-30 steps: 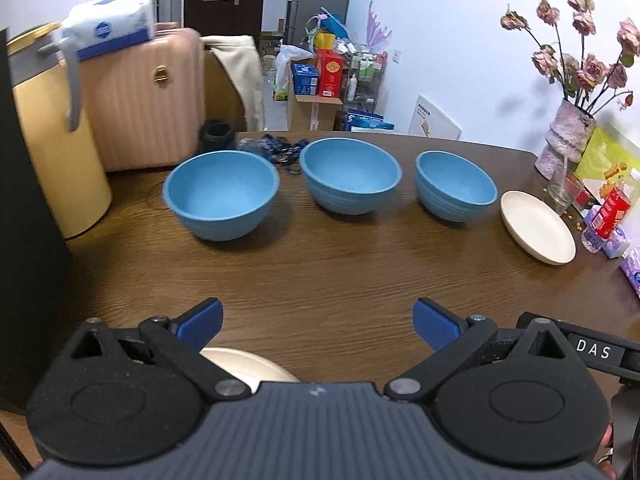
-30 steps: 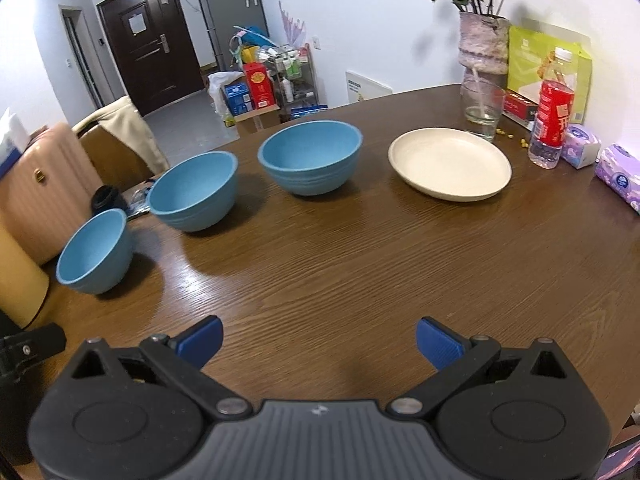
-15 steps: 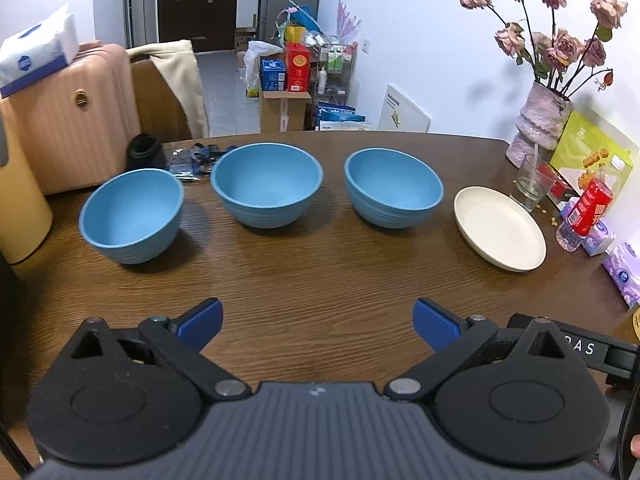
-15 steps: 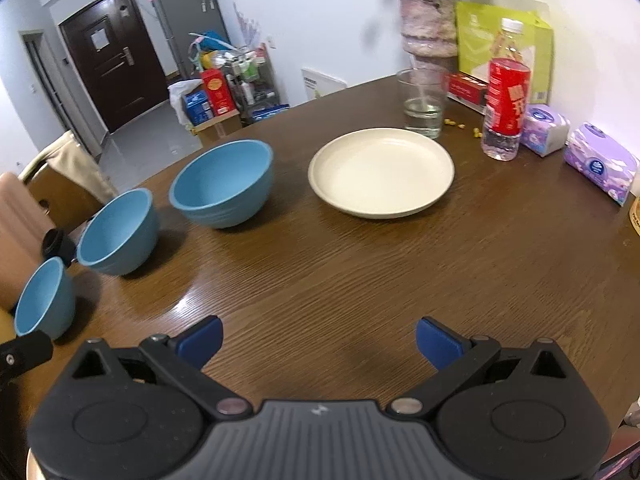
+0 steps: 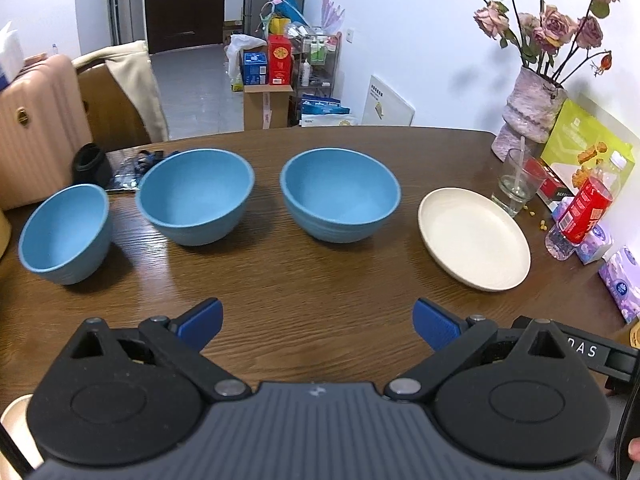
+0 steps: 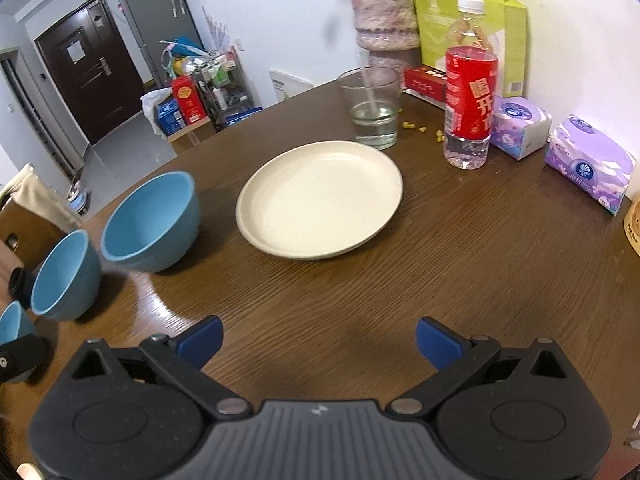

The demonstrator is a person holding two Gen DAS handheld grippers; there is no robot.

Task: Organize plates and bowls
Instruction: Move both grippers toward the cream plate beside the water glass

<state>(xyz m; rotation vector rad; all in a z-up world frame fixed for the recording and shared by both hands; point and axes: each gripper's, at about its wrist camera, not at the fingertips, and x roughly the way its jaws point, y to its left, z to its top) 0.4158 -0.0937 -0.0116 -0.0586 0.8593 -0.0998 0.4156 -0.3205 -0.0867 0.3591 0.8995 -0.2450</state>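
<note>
Right gripper (image 6: pixel 318 338), jaws wide and empty, short of cream plate (image 6: pixel 320 198) on tabletop (image 6: pixel 480 260): approach low, pinch near rim squarely.

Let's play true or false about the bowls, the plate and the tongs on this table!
1. Three blue bowls stand in a row on the table. True.
2. The cream plate has food on it. False: it is bare.
3. The right tongs are open and hold nothing. True.
4. The left tongs grip a bowl. False: they are open and empty.
5. The bottle has a blue label. False: its label is red.
</note>
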